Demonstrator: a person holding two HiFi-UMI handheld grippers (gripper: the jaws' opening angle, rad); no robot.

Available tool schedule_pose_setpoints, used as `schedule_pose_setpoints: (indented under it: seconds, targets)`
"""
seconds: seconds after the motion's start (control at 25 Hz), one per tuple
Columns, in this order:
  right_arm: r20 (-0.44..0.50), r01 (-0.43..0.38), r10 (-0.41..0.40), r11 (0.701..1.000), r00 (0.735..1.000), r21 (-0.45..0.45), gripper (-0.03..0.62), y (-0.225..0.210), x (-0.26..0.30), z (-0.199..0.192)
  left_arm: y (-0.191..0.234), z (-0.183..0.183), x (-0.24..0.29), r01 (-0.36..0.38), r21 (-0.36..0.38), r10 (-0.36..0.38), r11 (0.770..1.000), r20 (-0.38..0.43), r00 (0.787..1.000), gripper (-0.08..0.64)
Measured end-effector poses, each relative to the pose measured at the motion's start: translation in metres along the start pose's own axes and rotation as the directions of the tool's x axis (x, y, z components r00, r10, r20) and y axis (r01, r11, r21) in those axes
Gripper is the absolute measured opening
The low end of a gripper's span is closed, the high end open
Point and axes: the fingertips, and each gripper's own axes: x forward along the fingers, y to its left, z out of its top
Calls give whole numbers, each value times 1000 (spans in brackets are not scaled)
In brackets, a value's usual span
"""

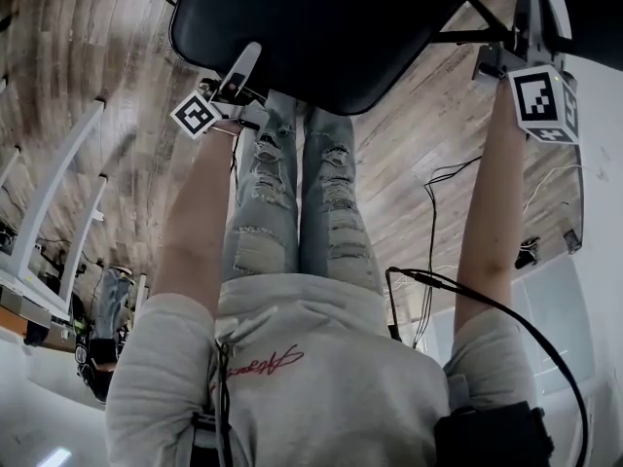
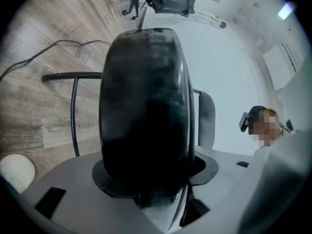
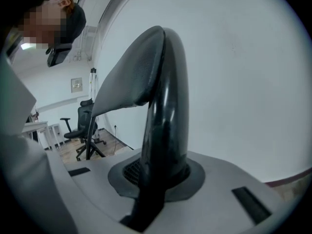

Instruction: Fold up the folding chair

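Observation:
The folding chair's black padded seat [image 1: 321,27] fills the top of the head view, just past the person's knees. My left gripper [image 1: 238,81] is at the seat's left edge. In the left gripper view the seat's thick edge [image 2: 144,106] fills the gap between the jaws, and my left gripper [image 2: 146,179] is shut on it. My right gripper [image 1: 521,27] is at the upper right by the chair's black frame [image 1: 467,35]. In the right gripper view a glossy black frame tube [image 3: 165,121] carrying a grey panel [image 3: 129,77] runs between the jaws, and my right gripper [image 3: 156,179] is shut on it.
Black cables [image 1: 433,193] trail over the wooden floor at the right. White table frames [image 1: 58,183] stand at the left. A thin black chair leg tube [image 2: 73,77] crosses the floor below the seat. An office chair [image 3: 83,126] stands far off by a white wall.

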Motion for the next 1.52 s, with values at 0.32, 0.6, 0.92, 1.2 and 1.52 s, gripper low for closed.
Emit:
schedule_pose_setpoints:
  seconds: [0.32,0.6,0.92,1.2,1.52]
  targets:
    - [39,-67,65,996,997,56,14,4,7,16,-14,8,9,-7,-18,8,1000,20,1000,270]
    - [78,-158,154,986,985,48,14,8,11,41,-51,14,26,-41,-57,42,998,24,999,242]
    - [98,-123,120,992,988,22,14,6,13,61,-91,24,53,-107,-63,108,992,15,994,225]
    - [127,-59,64,998,990,-36,14,-6,35,99,-152,43,116,-233,-69,237,970,72,969,193]
    - [91,-70,72,997,993,-27,14,-28,68,126,-192,68,170,-393,-112,407,913,167,898,179]
